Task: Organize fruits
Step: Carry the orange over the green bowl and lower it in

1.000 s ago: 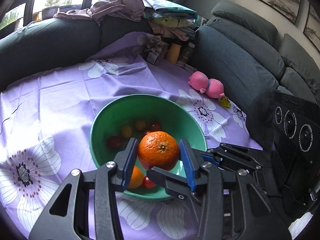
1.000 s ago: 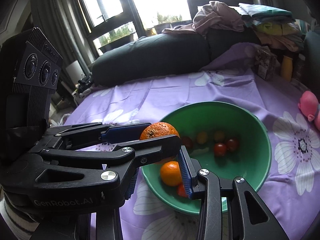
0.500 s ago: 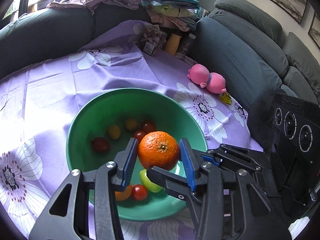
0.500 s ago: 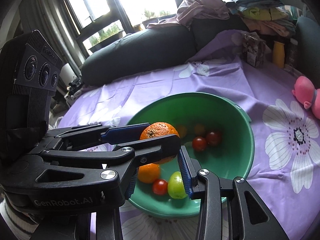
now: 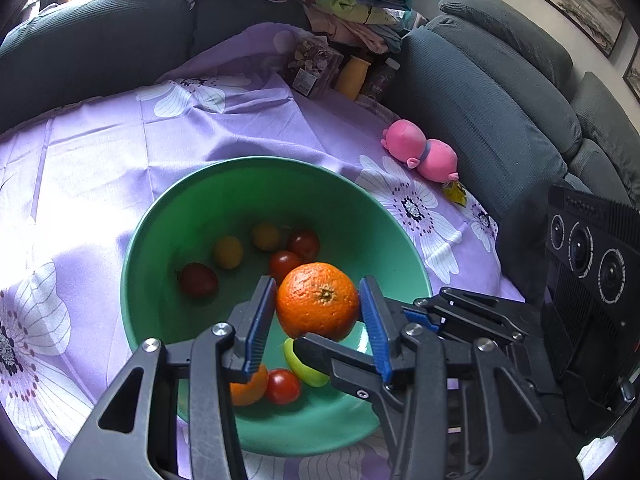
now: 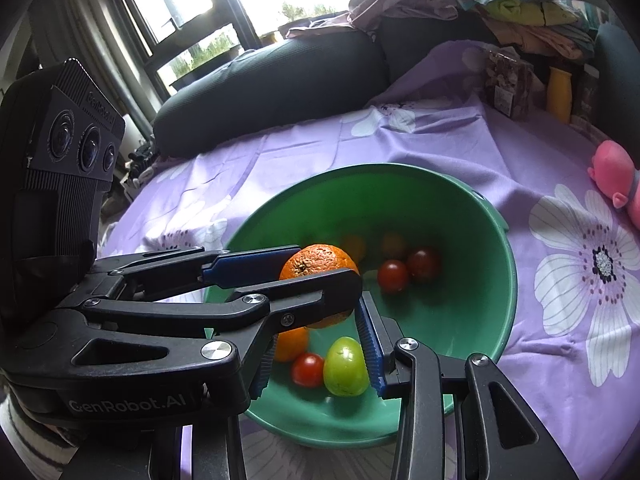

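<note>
Left wrist view, dimpled bright orange pinched in left claw, above green bowl

From your right wrist, the left gripper's arm covers the orange's lower half and part of the small orange beneath. The pink toy is cut off at the frame's edge. From your left wrist, the green fruit hides mostly behind the right gripper's finger.
</note>
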A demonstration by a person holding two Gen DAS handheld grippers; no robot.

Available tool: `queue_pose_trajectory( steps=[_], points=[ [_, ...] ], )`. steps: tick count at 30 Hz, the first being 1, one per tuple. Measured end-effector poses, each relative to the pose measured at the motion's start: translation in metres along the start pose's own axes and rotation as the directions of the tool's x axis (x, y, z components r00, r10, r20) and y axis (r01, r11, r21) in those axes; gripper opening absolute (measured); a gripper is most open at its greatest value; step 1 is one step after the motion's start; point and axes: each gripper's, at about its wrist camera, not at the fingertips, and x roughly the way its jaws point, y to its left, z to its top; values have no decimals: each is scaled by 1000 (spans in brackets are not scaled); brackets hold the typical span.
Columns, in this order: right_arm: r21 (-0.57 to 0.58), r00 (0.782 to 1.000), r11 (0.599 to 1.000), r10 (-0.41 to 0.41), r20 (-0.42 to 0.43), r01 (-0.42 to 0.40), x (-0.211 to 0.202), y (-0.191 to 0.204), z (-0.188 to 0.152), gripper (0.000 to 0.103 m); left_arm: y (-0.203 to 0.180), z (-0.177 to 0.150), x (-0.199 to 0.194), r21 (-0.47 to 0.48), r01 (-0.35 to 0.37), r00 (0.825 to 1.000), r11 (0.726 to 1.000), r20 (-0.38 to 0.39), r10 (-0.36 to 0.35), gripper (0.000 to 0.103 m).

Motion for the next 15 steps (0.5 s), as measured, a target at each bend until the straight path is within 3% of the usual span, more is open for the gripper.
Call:
queue_pose_trajectory(
  steps=[15],
  points=[
    [13, 999, 1000, -5, -37, 6, 9, -1, 0, 40, 7, -2, 6, -22, 14, 1000, 1000, -13, -14, 43]
  ],
)
